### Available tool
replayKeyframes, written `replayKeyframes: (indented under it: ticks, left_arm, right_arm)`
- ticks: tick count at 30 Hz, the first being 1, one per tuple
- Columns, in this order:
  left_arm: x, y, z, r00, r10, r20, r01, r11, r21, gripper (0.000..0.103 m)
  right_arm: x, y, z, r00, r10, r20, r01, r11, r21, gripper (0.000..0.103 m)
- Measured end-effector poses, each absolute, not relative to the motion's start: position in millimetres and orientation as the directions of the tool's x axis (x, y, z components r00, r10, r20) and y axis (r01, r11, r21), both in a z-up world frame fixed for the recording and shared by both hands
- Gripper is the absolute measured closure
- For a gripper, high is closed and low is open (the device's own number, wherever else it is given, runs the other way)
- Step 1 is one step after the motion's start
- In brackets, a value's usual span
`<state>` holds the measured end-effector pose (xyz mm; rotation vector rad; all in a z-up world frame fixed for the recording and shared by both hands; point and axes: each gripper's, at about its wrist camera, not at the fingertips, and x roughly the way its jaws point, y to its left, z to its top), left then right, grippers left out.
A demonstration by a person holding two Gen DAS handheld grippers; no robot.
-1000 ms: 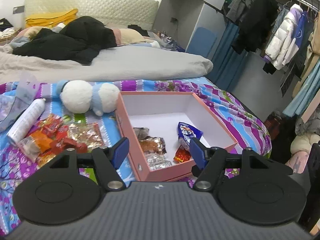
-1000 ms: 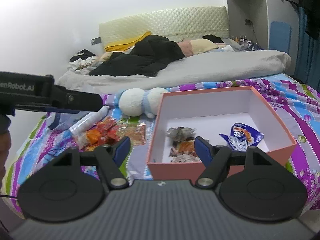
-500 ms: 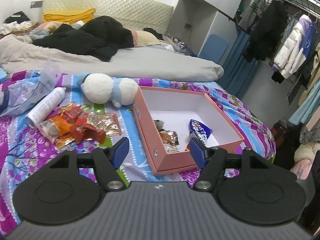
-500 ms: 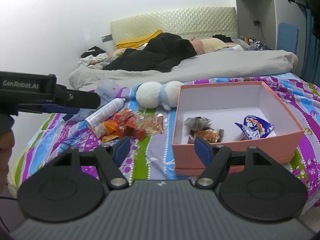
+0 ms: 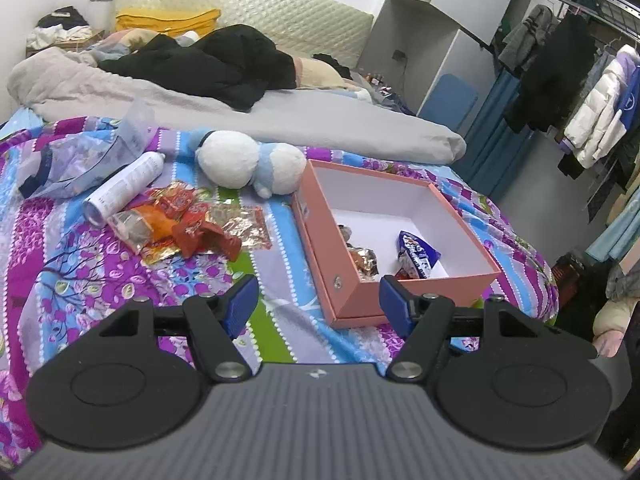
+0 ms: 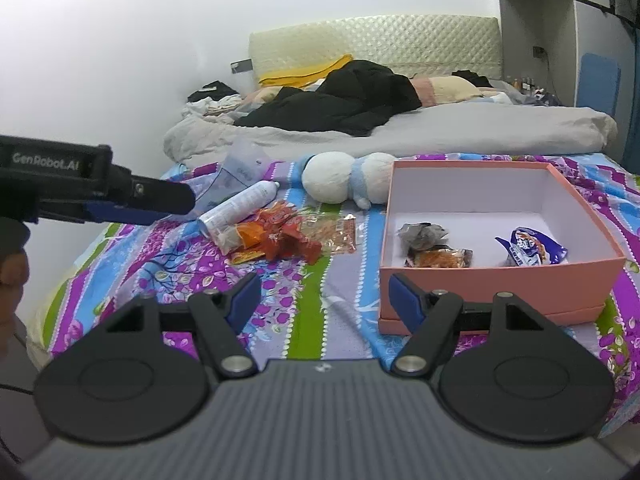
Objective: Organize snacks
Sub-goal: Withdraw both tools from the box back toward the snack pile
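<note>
A bed (image 5: 100,280) with a bright striped cover carries everything; bare cover lies open right ahead of both tools. The left hand-held gripper (image 5: 318,304) hangs with jaws spread and empty, and the right hand-held gripper (image 6: 324,294) is likewise spread and empty. The pink box (image 5: 416,296) sits just ahead-right of each, its near edge close to the right fingertip. The loose snack pile (image 5: 188,228) lies ahead-left, well apart, beside a white spray can (image 5: 124,186) and plush toy (image 5: 250,162).
</note>
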<state>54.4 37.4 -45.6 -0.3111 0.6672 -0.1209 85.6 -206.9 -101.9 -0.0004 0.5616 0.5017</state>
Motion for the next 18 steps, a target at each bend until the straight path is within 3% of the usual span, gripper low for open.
replayKeyframes:
  ticks: [18]
  left_arm:
    - [66.9,63.6,-63.4,0.764,-0.176,-0.620,-0.059,0.939,-0.339,0.029]
  right_arm:
    - [97.8,-189.3,-108.5,0.705,0.474,-0.528,-0.482,0.866,0.134,0.030]
